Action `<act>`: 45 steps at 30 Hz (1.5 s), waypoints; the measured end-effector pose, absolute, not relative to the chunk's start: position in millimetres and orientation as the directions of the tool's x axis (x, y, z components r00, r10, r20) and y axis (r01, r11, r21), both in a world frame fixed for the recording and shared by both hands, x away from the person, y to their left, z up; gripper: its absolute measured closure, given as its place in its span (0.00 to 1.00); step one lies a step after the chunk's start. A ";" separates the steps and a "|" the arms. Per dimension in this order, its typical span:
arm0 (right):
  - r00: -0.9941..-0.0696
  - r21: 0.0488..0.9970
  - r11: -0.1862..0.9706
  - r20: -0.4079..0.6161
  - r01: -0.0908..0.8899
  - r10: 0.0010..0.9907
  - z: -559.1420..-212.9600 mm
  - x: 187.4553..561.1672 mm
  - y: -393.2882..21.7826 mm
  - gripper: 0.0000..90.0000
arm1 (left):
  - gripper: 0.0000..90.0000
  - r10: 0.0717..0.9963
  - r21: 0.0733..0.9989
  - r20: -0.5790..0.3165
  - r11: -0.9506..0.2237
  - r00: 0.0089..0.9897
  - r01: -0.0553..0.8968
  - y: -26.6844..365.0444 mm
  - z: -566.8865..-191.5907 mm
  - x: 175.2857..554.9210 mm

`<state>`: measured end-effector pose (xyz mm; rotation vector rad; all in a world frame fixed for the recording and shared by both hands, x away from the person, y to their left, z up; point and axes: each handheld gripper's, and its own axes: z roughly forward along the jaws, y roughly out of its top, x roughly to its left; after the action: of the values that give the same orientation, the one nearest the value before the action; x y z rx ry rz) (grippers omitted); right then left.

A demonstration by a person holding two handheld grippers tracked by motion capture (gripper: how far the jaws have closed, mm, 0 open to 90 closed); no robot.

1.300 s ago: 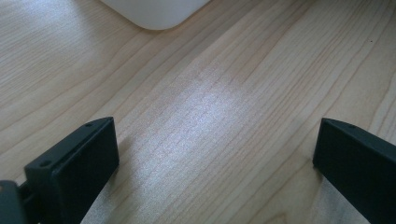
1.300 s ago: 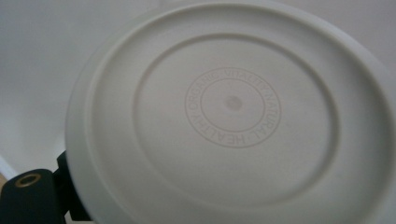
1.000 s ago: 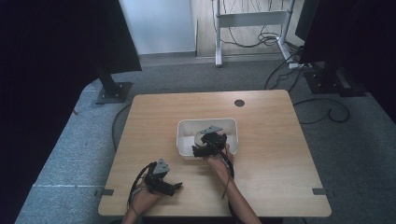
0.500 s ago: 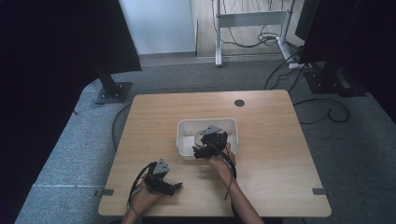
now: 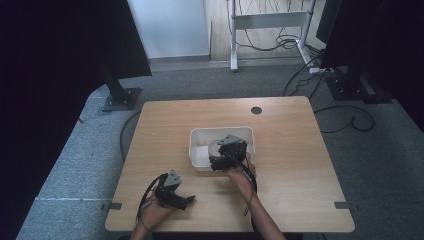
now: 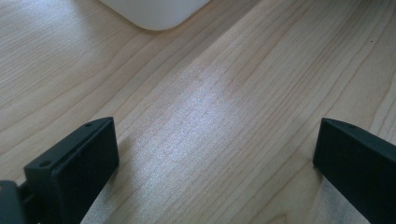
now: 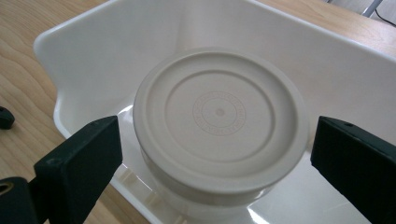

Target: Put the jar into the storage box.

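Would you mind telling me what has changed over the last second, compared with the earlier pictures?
Very little visibly changed. The right gripper stays over the white bin, its open fingers on either side of the round white container without closing on it. The left gripper remains open and empty, low over the table near its front edge. The bin has not shifted.

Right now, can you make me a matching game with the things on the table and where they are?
Things:
1. round lidded tub
2. white bin
3. left gripper
4. right gripper

Places:
a. open over bare wood near the front edge
b. inside the bin
c. open, a jaw on each side of the tub
d. on the middle of the table

Pairs: 1-b, 2-d, 3-a, 4-c
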<state>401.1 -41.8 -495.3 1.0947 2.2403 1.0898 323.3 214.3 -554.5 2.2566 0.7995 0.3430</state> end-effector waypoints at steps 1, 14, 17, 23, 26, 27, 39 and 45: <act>-0.603 0.795 0.384 -0.028 0.470 0.797 -495.3 401.1 -41.8 0.02 | 0.00 0.634 0.699 0.013 -0.559 0.774 0.446 214.3 -554.5 323.3; -0.627 0.804 0.388 -0.024 0.452 0.779 -491.1 392.9 -54.4 0.03 | 0.00 0.633 0.699 0.014 -0.560 0.774 0.444 214.3 -554.4 323.4; -0.636 0.805 0.394 -0.027 0.443 0.771 -490.8 390.9 -57.3 0.03 | 0.00 0.633 0.700 0.014 -0.559 0.774 0.445 214.3 -554.5 323.4; -0.651 0.805 0.407 -0.035 0.432 0.759 -489.6 387.2 -62.0 0.03 | 0.00 0.633 0.700 0.014 -0.559 0.774 0.445 214.3 -554.4 323.4; -0.652 0.807 0.407 -0.036 0.428 0.757 -489.0 385.4 -64.4 0.03 | 0.00 0.633 0.700 0.014 -0.559 0.774 0.445 214.3 -554.5 323.4; -0.652 0.807 0.407 -0.037 0.427 0.757 -488.8 384.9 -65.4 0.03 | 0.00 0.633 0.700 0.014 -0.559 0.774 0.445 214.3 -554.5 323.4; -0.655 0.808 0.403 -0.028 0.430 0.755 -489.9 379.3 -77.2 0.04 | 0.00 0.633 0.700 0.014 -0.559 0.774 0.444 214.3 -554.4 323.4; -0.656 0.809 0.393 -0.011 0.438 0.755 -491.7 376.3 -85.4 0.05 | 0.00 0.633 0.700 0.014 -0.559 0.774 0.445 214.3 -554.5 323.4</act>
<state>376.3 -85.4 -491.7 1.0307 2.2783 1.1529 323.4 214.3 -554.5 2.2564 0.7984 0.3444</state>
